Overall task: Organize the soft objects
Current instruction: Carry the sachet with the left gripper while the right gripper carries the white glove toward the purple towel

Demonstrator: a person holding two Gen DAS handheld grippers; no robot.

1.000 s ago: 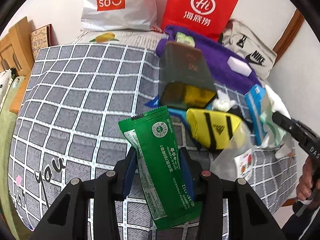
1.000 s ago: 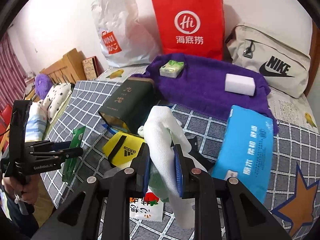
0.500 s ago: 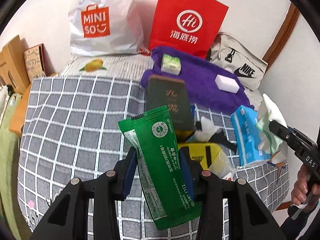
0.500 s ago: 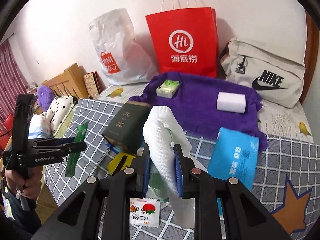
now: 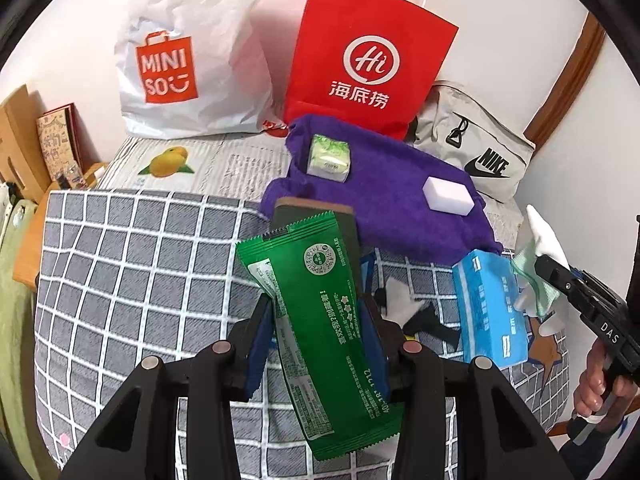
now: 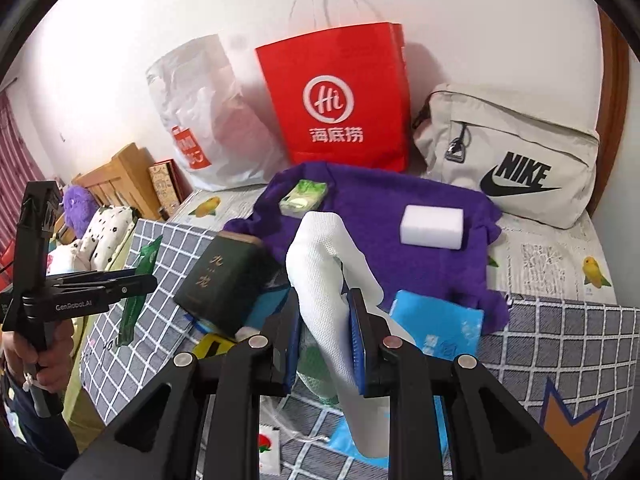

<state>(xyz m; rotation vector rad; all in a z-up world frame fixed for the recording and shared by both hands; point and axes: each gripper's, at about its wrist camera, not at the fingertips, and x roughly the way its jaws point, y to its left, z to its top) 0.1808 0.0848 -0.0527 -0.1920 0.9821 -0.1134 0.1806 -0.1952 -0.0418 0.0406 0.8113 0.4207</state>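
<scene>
Left claw (image 5: 318, 320) clamps green packet (image 5: 320, 316); right claw (image 6: 326, 332) clamps white cloth (image 6: 328, 280). Only right wrist view shows purple plush (image 6: 76, 206).

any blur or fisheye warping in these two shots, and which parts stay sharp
Left wrist view: the green foil snack packet is sharp with readable print; the grey checked bedspread grid bows outward and the corners are vignetted black. Right wrist view: the white mesh cloth shows crisp weave, while the white plastic shopping bag looks slightly soft; the wooden door frame curves.
</scene>
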